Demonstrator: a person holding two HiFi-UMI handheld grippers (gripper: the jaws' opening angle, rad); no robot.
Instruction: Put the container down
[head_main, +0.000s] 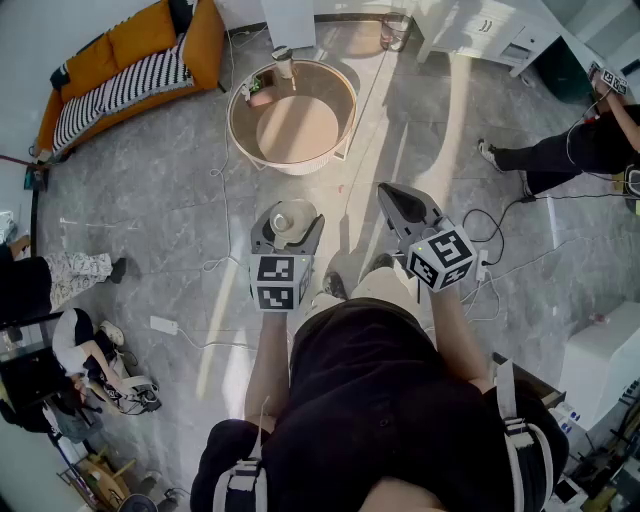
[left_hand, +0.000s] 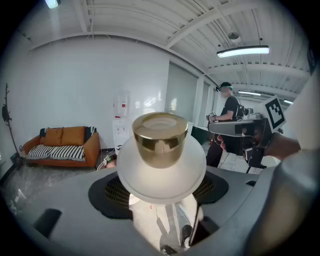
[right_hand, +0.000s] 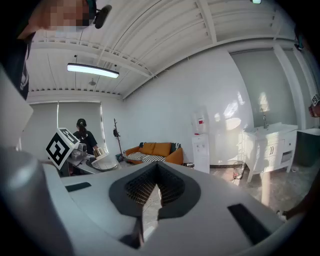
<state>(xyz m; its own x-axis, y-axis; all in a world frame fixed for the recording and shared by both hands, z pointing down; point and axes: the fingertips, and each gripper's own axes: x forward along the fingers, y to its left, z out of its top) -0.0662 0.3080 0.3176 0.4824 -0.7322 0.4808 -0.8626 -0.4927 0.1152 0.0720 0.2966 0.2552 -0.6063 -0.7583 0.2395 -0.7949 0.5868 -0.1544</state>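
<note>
Left claw (left_hand: 161, 192) pinching the white container (left_hand: 161, 167) across its wide body, gold lid (left_hand: 160, 137) up; right claw (right_hand: 156, 189) pressed together, empty. Container short of the round tabletop (head_main: 300, 130), over floor (head_main: 180, 200). Best carried level over that tabletop and lowered until the base seats, then released.

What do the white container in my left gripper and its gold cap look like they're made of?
The container looks matte white and glows softly where light hits it, so probably frosted glass or plastic; I can't tell which. Its cap is shiny gold with mirror-like reflections of the room, so metal or metal-coated plastic.
</note>
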